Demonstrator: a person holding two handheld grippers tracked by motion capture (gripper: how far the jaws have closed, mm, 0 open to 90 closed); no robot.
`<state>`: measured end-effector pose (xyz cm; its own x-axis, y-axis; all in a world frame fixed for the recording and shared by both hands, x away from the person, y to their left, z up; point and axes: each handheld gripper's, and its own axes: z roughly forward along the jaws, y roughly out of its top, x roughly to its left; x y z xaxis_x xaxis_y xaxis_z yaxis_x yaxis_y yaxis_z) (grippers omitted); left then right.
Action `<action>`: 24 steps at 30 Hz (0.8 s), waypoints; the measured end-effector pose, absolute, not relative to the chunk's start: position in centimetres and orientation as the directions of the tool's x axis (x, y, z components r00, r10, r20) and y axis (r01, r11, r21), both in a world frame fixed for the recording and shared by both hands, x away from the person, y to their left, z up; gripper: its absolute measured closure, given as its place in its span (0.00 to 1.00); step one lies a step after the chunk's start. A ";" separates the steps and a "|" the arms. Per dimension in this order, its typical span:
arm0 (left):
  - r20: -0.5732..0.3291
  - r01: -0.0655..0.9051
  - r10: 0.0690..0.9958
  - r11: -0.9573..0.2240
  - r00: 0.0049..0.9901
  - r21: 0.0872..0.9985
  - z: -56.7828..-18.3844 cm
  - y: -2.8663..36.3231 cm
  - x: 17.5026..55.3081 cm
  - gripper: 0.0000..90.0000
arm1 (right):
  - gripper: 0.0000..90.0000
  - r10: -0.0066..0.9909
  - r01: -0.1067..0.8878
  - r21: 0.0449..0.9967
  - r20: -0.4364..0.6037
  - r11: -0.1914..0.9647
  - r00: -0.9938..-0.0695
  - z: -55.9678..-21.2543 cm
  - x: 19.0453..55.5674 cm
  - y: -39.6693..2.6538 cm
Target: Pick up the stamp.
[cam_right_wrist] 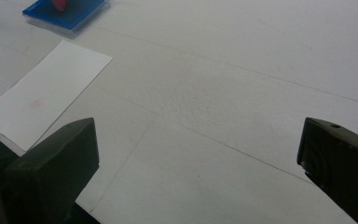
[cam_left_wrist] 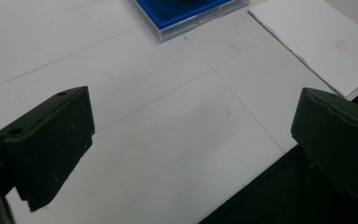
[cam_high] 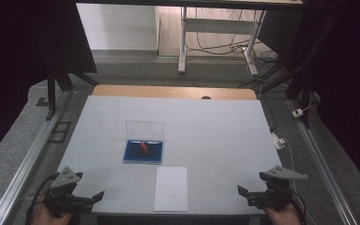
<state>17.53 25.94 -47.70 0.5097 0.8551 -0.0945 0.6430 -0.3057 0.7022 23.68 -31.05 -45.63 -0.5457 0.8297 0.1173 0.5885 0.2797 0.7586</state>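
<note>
A blue case (cam_high: pixel 142 152) with its clear lid (cam_high: pixel 144 129) standing upright lies at the middle of the white table (cam_high: pixel 215 126), with a small red object (cam_high: pixel 143 147) inside it. In front of the case lies a white sheet of paper (cam_high: pixel 171 188). My left gripper (cam_high: pixel 88 200) is held at the table's front left corner, open and holding nothing. At the front right corner my right gripper (cam_high: pixel 244 194) is open too, nothing in it. In the left gripper view, the wide-apart left gripper (cam_left_wrist: pixel 193 140) looks toward the case (cam_left_wrist: pixel 182 11) and paper (cam_left_wrist: pixel 321 42). In the right gripper view, the right gripper (cam_right_wrist: pixel 196 163) faces the paper (cam_right_wrist: pixel 42 95), the case (cam_right_wrist: pixel 70 14) and the red object (cam_right_wrist: pixel 59 4).
A wooden strip (cam_high: pixel 173 91) borders the table's far edge. Aluminium rails (cam_high: pixel 28 159) run along both sides. A desk frame (cam_high: pixel 215 28) and cables (cam_high: pixel 258 56) stand on the floor beyond. A white plug (cam_high: pixel 279 140) lies off the right edge.
</note>
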 end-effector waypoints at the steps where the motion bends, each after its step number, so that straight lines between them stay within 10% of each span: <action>1: -0.096 0.642 0.857 -0.301 0.507 0.705 -47.7 26.0 17.5 0.00 | 0.00 0.826 0.587 0.758 0.117 0.285 -0.552 -45.6 23.7 -31.0; 24: -0.125 0.651 0.860 -0.272 0.495 0.708 -47.8 26.2 17.8 0.00 | 0.00 0.811 0.592 0.743 0.116 0.313 -0.573 -45.7 23.8 -30.7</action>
<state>17.83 26.22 -47.75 0.4954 0.8597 -0.1247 0.6510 -0.2724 0.7085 23.80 -30.67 -45.72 -0.5735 0.8110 0.1160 0.5923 0.3126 0.7426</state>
